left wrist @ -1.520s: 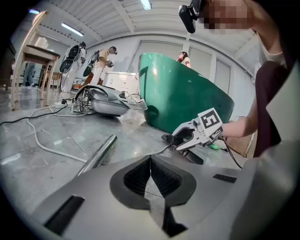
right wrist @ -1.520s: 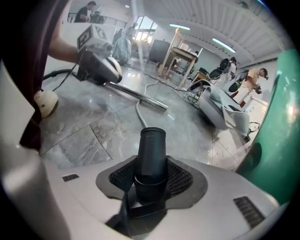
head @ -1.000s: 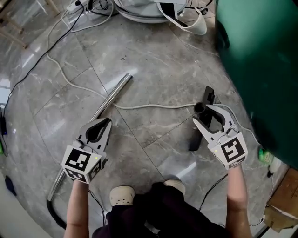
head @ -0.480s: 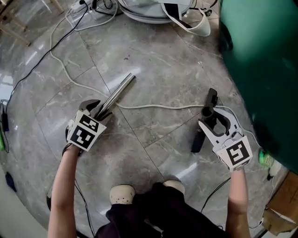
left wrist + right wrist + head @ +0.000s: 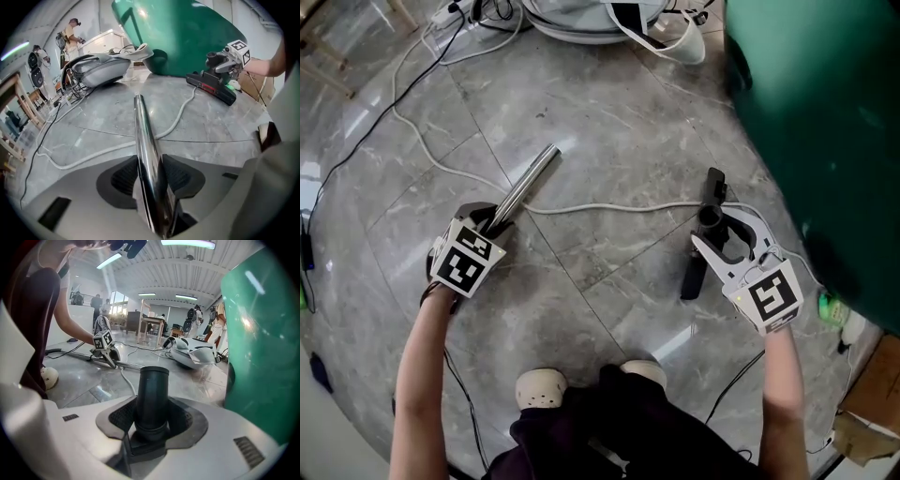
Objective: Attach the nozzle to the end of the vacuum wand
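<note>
The chrome vacuum wand [image 5: 530,183] lies on the grey marble floor, its open end pointing up and to the right. My left gripper [image 5: 492,217] has come down over the wand's near part. In the left gripper view its jaws are closing, and both dark pads touch the sides of the wand [image 5: 143,136]. The black nozzle [image 5: 703,244] rests on the floor at the right. My right gripper [image 5: 722,228] is shut on its round neck [image 5: 152,394], which stands upright between the pads. The wand [image 5: 126,364] and the left gripper [image 5: 107,355] show far off in the right gripper view.
A white cable [image 5: 619,208] runs across the floor between wand and nozzle. A large green object [image 5: 825,122] fills the right side. The white vacuum body [image 5: 600,19] and several cords lie at the top. The person's shoes [image 5: 539,386] are near the bottom.
The left gripper moved forward and down from beside the wand onto it, rolled over, and its jaws went from shut to straddling the wand. The right gripper kept still on the nozzle.
</note>
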`<state>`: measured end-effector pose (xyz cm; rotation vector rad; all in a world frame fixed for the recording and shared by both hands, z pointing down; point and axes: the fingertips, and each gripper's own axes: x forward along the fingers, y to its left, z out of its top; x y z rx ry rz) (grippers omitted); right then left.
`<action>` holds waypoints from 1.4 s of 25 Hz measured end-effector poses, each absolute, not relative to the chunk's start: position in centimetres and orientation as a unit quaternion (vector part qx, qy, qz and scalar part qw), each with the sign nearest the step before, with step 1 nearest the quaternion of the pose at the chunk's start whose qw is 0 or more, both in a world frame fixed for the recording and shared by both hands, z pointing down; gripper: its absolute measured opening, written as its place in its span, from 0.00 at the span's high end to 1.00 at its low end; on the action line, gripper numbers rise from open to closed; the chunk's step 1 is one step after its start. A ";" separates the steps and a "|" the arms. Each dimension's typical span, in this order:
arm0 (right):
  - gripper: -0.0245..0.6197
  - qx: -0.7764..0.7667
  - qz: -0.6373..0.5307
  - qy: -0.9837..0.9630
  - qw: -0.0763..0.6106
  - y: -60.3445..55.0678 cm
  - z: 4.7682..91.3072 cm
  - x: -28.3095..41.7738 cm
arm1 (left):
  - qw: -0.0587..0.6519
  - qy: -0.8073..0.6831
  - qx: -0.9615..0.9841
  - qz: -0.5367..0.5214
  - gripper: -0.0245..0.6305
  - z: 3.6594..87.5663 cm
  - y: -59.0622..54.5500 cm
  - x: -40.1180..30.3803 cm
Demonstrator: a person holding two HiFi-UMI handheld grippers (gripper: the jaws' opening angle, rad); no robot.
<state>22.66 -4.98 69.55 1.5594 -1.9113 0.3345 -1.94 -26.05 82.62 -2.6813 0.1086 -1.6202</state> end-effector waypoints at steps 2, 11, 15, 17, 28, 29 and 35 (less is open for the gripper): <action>0.66 0.590 0.123 -0.729 0.325 -5.1 69.6 22.4 | 0.017 0.033 -0.855 -0.518 0.70 82.5 -26.0 -2.0; 0.66 0.570 0.104 -0.732 0.359 -5.0 69.9 21.9 | 0.015 0.009 -0.858 -0.514 0.68 82.1 -24.8 -5.2; 0.66 0.564 0.101 -0.732 0.369 -5.0 70.0 21.7 | 0.018 0.002 -0.860 -0.511 0.66 81.9 -24.5 -6.9; 0.66 0.558 0.098 -0.733 0.377 -5.1 70.2 21.4 | 0.027 -0.011 -0.862 -0.505 0.65 81.5 -24.1 -7.2; 0.66 0.517 0.068 -0.730 0.442 -5.2 71.3 20.2 | 0.071 -0.067 -0.873 -0.478 0.61 77.8 -21.9 -6.4; 0.66 0.516 0.067 -0.730 0.443 -5.2 71.3 20.2 | 0.069 -0.074 -0.875 -0.473 0.61 77.4 -21.2 -6.1; 0.66 0.491 0.055 -0.729 0.473 -5.1 71.8 19.9 | 0.050 -0.119 -0.891 -0.436 0.60 75.2 -16.5 -3.9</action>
